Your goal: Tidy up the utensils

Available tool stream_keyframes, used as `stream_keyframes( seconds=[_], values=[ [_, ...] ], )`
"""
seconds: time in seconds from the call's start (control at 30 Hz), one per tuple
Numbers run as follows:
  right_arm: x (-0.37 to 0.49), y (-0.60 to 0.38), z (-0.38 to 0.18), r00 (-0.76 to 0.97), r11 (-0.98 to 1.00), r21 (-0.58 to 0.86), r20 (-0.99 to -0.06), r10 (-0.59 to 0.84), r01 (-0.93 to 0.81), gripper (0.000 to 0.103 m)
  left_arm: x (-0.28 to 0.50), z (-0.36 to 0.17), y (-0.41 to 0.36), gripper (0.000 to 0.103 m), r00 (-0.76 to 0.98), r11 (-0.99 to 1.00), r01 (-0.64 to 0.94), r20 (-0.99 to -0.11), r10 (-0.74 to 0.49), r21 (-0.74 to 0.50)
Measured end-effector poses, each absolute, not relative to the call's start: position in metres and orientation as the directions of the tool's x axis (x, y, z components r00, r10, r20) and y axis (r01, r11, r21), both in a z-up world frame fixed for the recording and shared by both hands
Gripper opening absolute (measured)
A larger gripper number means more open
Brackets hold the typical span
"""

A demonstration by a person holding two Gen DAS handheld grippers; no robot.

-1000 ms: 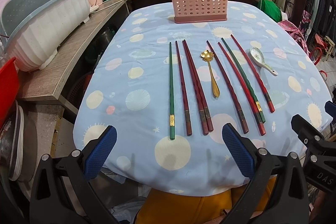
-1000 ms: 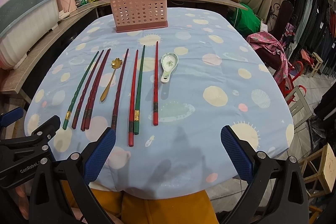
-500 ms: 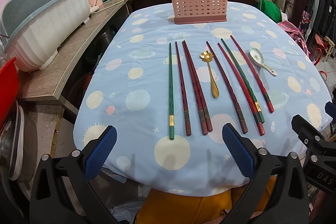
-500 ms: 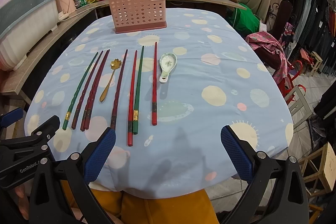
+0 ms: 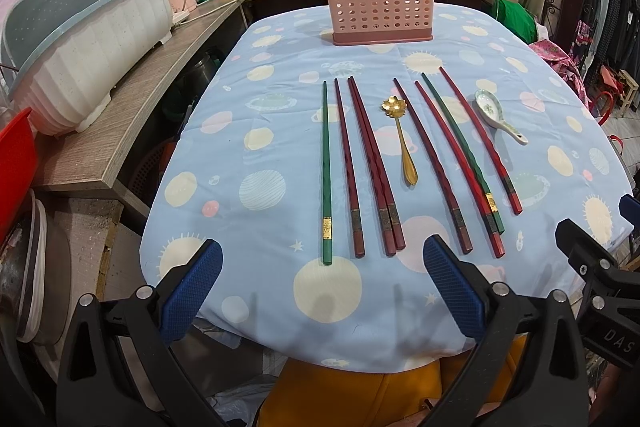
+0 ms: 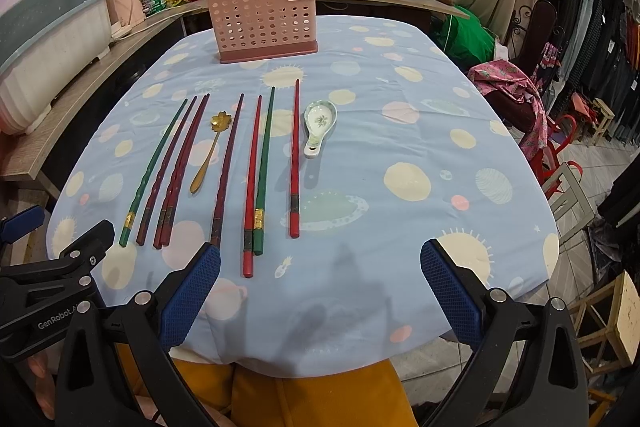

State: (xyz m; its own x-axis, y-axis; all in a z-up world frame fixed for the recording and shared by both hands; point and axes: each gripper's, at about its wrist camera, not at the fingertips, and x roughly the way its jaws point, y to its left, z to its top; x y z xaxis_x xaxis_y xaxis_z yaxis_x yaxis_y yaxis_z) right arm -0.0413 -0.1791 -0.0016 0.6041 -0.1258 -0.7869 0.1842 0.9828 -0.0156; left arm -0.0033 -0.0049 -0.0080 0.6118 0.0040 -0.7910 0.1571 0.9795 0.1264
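Eight long lacquered chopsticks [image 5: 400, 163], red and green with gilt bands, lie in a row on the blue spotted worktop [image 5: 240, 131] beside a gold flower-bowled spoon [image 5: 401, 137] and a white ceramic soup spoon [image 6: 318, 127]; the pink perforated plastic caddy [image 5: 378, 9] stands beyond; the left hand-held gripper [image 5: 320, 291], marked "GenRobot", and the right hand-held gripper [image 6: 320, 287] hang released, grasping nothing; a "DAS" marking runs out of frame.

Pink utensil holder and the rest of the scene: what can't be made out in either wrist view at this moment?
- Pink utensil holder: its inside and any dividers are hidden by its own perforated front wall in both views.
- Gold bands on the green chopsticks: markings too small to read.
- Right gripper: in the left wrist view, cut off by the right edge.
- Left gripper: in the right wrist view, cut off by the left edge.
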Motion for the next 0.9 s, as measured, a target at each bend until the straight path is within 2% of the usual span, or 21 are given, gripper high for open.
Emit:
stream_keyframes(
  seconds=[0.9],
  values=[
    [-0.0429, -0.1786, -0.0031, 0.603, 0.983, -0.014, -0.788, -0.124, 0.184, 0.096, -0.0049, -0.007, -0.0036, 0.096, 0.611, 0.979, 0.159, -0.792, 0.003, 0.127]
  ],
)
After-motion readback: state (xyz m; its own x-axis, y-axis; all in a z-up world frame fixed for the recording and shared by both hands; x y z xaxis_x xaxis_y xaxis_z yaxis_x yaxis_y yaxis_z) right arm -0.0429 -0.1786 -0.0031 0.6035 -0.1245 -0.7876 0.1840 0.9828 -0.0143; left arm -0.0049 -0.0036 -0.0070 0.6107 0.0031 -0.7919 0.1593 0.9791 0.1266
